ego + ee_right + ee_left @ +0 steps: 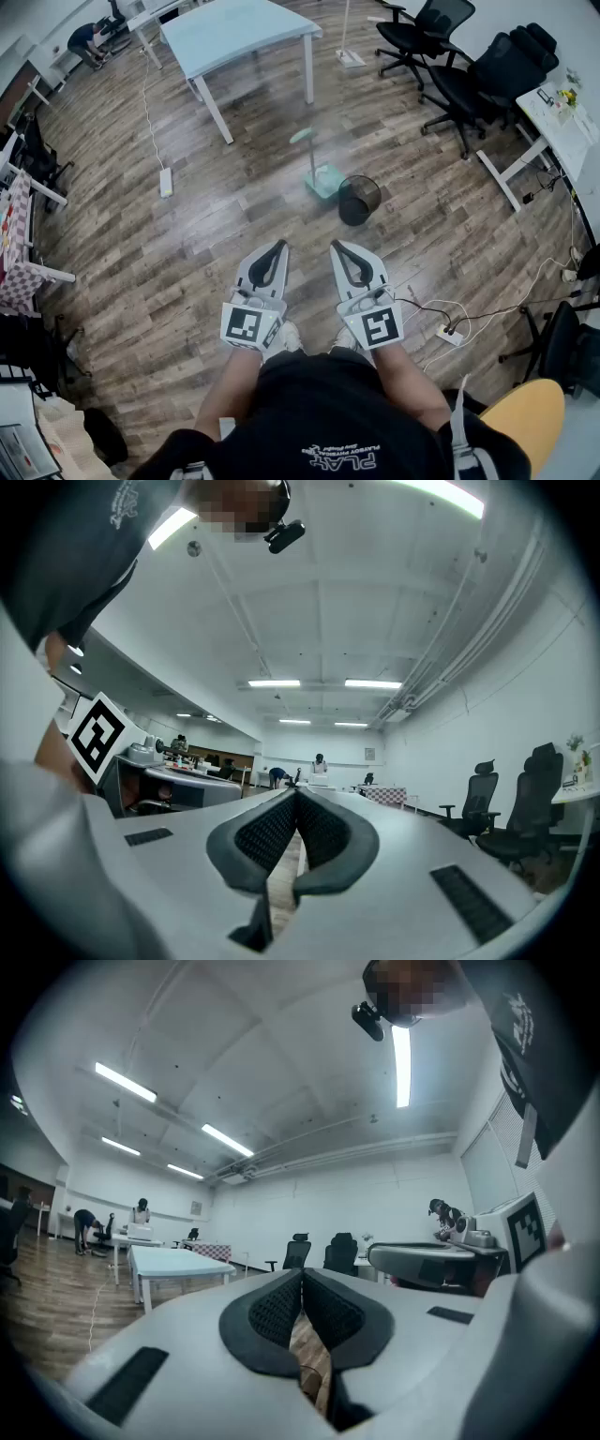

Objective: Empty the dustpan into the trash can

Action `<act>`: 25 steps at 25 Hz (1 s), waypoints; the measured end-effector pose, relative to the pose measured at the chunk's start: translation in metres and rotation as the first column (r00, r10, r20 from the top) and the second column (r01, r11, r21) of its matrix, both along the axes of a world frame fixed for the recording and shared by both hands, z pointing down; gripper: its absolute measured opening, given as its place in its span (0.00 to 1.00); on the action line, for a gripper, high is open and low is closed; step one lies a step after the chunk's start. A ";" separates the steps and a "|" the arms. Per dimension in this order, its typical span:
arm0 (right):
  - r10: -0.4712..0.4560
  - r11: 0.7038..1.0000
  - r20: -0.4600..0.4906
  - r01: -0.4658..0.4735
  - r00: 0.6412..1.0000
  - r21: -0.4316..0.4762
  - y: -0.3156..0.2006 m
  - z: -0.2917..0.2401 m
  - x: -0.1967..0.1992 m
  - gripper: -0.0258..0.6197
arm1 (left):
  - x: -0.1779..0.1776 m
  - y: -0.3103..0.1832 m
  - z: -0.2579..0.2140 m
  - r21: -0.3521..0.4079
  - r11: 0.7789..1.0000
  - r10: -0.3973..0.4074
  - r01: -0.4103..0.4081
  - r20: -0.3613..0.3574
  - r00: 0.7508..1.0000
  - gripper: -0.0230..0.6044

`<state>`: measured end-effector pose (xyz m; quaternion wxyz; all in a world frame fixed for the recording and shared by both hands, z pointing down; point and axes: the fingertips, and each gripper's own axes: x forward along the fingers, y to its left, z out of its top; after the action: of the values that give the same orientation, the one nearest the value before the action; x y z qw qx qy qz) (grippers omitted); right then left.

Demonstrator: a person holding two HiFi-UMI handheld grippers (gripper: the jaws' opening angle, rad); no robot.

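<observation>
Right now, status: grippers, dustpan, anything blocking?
Left gripper and right gripper shut, empty. Dustpan upright beside trash can, untouched. Floor ahead bare; cables off right.

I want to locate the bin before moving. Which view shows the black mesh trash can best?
The head view: the black mesh trash can stands unobstructed beside the pale green dustpan. Both gripper views show none of it.
</observation>
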<state>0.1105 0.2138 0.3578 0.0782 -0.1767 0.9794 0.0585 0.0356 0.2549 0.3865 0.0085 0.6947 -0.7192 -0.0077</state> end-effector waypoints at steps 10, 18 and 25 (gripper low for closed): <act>-0.016 1.000 -0.033 0.017 0.999 0.010 0.020 0.004 -0.041 0.08 | -0.030 0.015 0.005 -0.011 0.999 0.050 -0.050 -0.004 0.999 0.08; 0.021 1.000 0.003 -0.021 1.000 -0.015 0.032 0.010 -0.072 0.08 | -0.069 0.026 0.015 -0.021 0.995 0.102 -0.102 -0.019 0.995 0.08; 0.033 0.999 -0.016 -0.033 0.999 0.011 0.025 0.014 -0.089 0.08 | -0.087 0.021 0.028 -0.036 0.993 0.110 -0.112 -0.050 0.993 0.08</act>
<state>0.0213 0.2386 0.3719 0.0702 -0.1921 0.9766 0.0662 -0.0512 0.2758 0.4145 0.0395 0.7331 -0.6789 -0.0097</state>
